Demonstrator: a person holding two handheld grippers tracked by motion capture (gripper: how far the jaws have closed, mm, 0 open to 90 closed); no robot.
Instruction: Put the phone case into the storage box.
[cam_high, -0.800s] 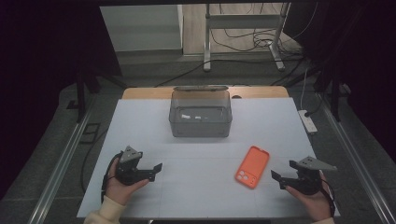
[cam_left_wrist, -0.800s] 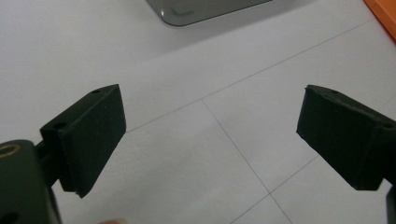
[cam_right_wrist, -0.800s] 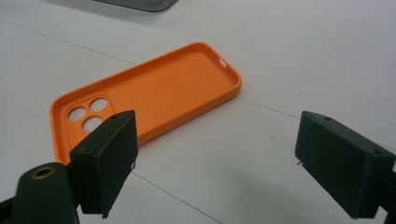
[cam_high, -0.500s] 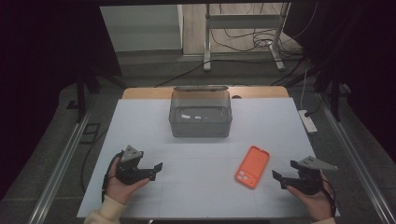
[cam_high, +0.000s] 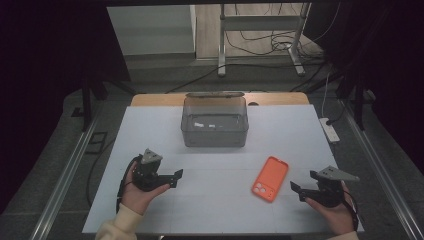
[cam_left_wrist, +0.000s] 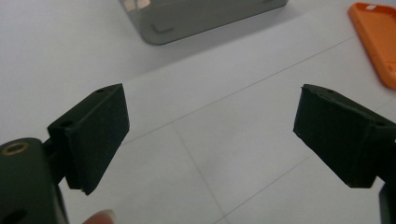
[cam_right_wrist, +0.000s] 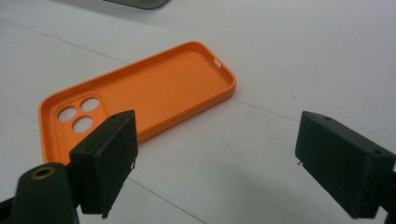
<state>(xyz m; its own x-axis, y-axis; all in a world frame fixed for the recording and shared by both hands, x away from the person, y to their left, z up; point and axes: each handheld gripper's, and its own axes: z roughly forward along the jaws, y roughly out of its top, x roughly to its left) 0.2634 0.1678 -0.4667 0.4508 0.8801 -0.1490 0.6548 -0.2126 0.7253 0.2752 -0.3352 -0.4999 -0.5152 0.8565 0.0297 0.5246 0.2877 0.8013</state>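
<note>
Both grippers' jaws stand apart, holding nothing. Left gripper sits near-left; right gripper just right of the orange phone case.

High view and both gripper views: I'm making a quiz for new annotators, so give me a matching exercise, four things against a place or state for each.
Things:
1. phone case
2. grey box
3. left claw
4. right claw

Places or states:
A. far middle of the table, beyond both hands
B. open, near the table's left front
C. orange, lying hollow side up
D. open, just right of the case

Pairs: 1-C, 2-A, 3-B, 4-D
</note>
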